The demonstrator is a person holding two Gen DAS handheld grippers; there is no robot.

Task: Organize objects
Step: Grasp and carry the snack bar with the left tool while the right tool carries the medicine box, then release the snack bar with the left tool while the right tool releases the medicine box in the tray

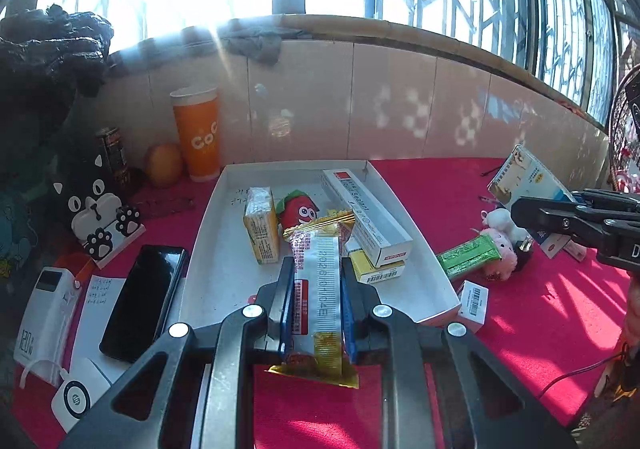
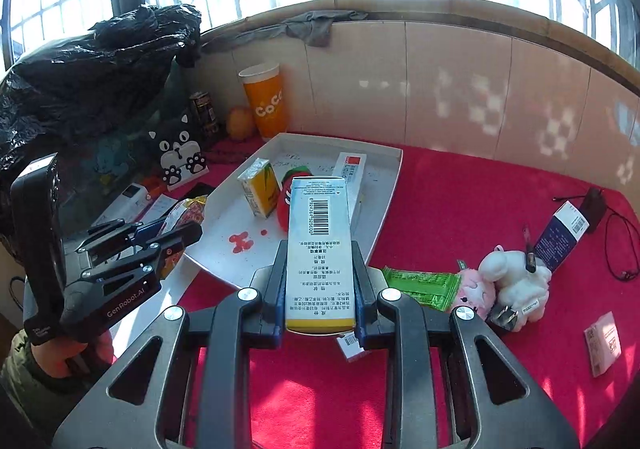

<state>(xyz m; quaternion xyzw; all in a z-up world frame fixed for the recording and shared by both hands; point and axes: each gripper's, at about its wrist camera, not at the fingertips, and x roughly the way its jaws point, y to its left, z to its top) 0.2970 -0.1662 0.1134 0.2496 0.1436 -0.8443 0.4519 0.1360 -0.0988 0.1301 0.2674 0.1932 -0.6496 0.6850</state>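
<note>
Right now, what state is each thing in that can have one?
Left hand-held gripper: shut on snack packet.
Right hand-held gripper: shut on carton.
White tray: open, partly filled.
Juice box: upright in tray.
Sealant box: lying flat in tray.
Orange cup: upright, lidded.
Green packet: lying outside tray.

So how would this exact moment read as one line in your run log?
left gripper: shut on snack packet | right gripper: shut on blue-white box | white tray: partly filled | both near tray

R gripper (image 2: 320,269) clamps pale box (image 2: 320,249) w/ barcode, above white tray (image 2: 384,185) edge; L gripper (image 2: 176,229) holds snack pack (image 2: 188,213).
</note>
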